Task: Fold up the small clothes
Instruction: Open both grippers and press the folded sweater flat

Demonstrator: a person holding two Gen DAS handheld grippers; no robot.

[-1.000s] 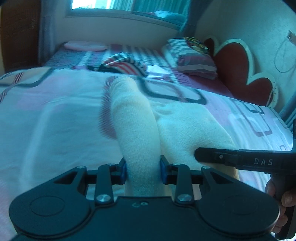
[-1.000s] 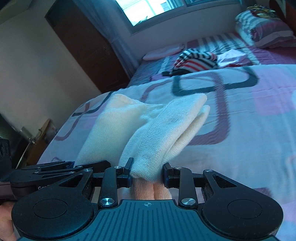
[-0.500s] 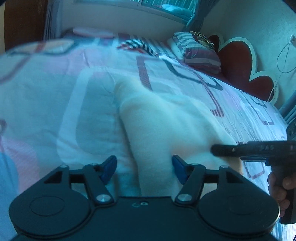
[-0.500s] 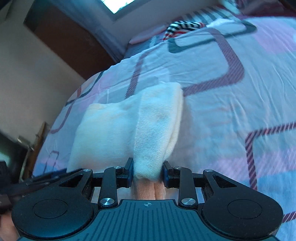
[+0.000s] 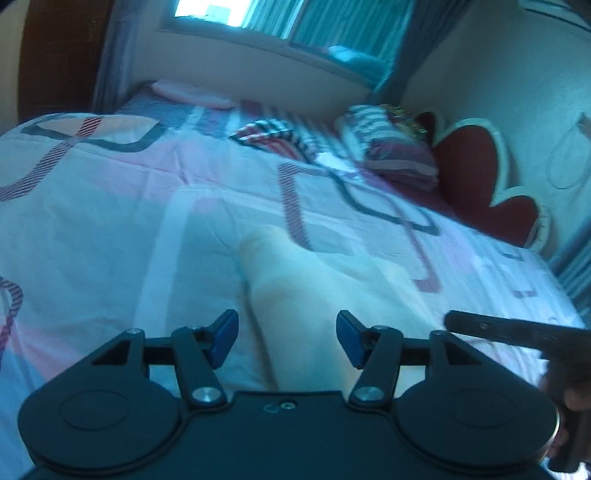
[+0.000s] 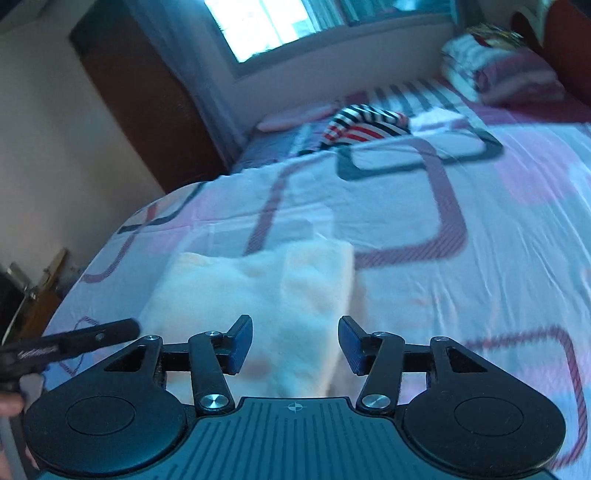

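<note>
We see the cloth (image 5: 314, 295), a cream knit piece, lying folded flat on the bed (image 5: 110, 221), on its patterned quilt. Everything below is placed from that cloth.

Our left claw (image 5: 287, 338) hangs low over the cloth's near edge, level and pointing along the bed toward the window (image 5: 236, 14). Its blue-padded fingers (image 5: 223, 338) are spread wide with the cloth lying loose between and under them; neither pad grips it.

Our right claw (image 6: 295, 343) sits the same way over the near edge at the cloth's (image 6: 266, 295) right side, where a thicker folded layer lies. It is also spread wide, pads apart, pinching nothing. In the left view the right claw (image 5: 517, 332) shows as a dark bar reaching in from the right of the cloth, with the hand (image 5: 569, 398) gripping its handle. In the right view the left claw (image 6: 74, 341) reaches in from the left of the cloth in the same manner.

Well beyond the cloth, toward the window, lies a striped garment (image 6: 365, 123), and to the right of that a pillow (image 6: 506, 74). Both views are blurred.
</note>
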